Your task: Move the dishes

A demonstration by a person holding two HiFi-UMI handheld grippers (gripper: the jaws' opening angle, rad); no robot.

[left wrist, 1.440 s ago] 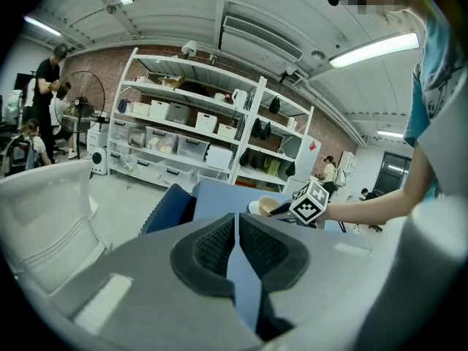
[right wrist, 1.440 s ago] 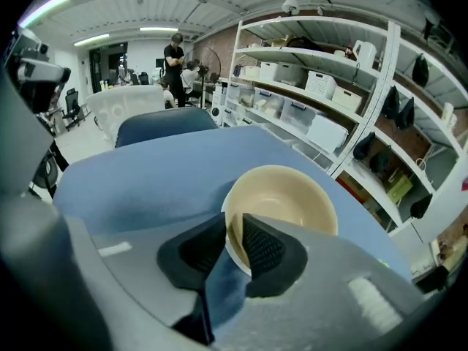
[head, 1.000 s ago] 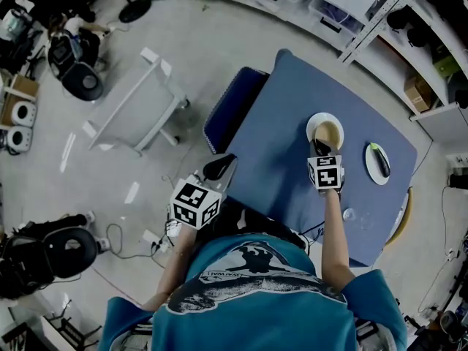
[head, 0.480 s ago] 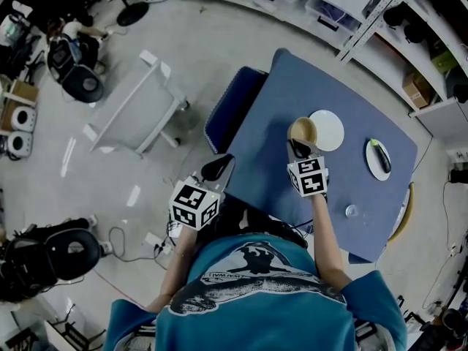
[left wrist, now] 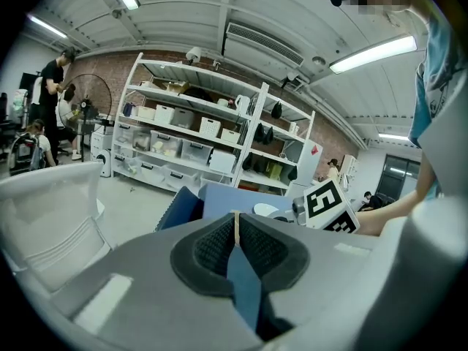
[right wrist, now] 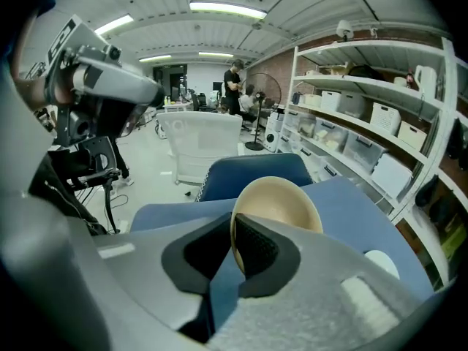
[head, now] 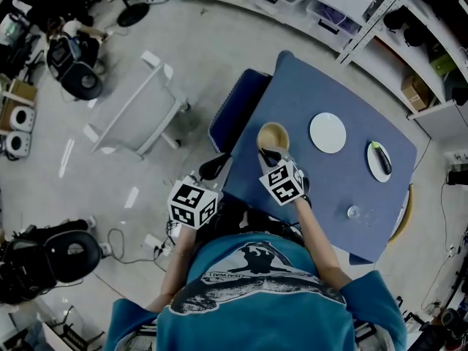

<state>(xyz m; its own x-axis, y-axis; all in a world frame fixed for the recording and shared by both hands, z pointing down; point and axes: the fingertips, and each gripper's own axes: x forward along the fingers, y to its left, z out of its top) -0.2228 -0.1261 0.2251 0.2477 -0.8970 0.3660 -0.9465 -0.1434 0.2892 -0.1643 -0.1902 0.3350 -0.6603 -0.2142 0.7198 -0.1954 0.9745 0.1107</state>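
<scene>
Over the left side of the blue worktop (head: 336, 174), the right gripper (head: 271, 154) has its jaws pinched tight on the rim of the tan bowl (head: 273, 133). The bowl hangs tipped from that one spot, with one pad inside the wall and one pad outside it. The left gripper (head: 216, 168) waits just off the worktop edge, jaws pressed together with nothing in them. Further along the worktop lies a white plate (head: 327, 132), flat and bare. Past it is a second plate (head: 371, 170) with a dark long thing (head: 382, 163) on it.

The bowl looks hard and smooth and not very heavy, but it would likely chip or break if it fell. A pinch on the rim can slip, so a deep, firm bite looks best. The flat plate looks harder to grab: its thin edge is the only place to take hold.
</scene>
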